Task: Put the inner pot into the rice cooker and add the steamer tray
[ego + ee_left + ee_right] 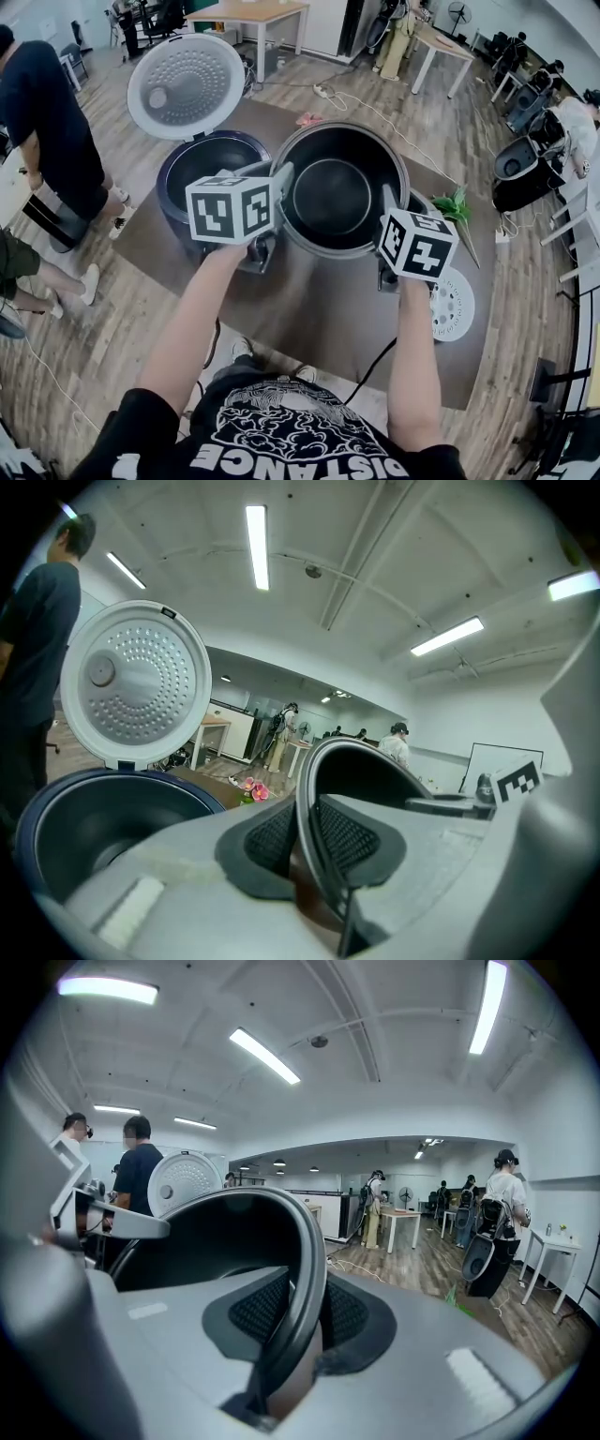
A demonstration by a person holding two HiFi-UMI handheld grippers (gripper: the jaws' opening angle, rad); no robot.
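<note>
The inner pot (339,192) is being held over the dark mat (319,319) by both grippers, so the first step is judged to be under way but not finished. The left gripper (279,186) is being kept clamped on the pot's rim at the pot's 9 o'clock side, and the right gripper (386,204) on the rim at about 3 o'clock. In the left gripper view the thin rim (314,789) is being pinched between the two dark pads (272,841). In the right gripper view the rim (305,1269) is likewise being squeezed between that gripper's pads (261,1312).

The rice cooker (187,161) is being kept open at about 9 o'clock from the pot, just beside it, with its lid (186,86) raised at 12 o'clock of the cooker body. Its cavity (84,832) is being shown empty, so the pot is not yet seated.

The white steamer tray (454,305) is being left flat on the mat at about 4 o'clock from the pot, apart from both grippers. Seating the pot and adding the tray are both judged to be left.
</note>
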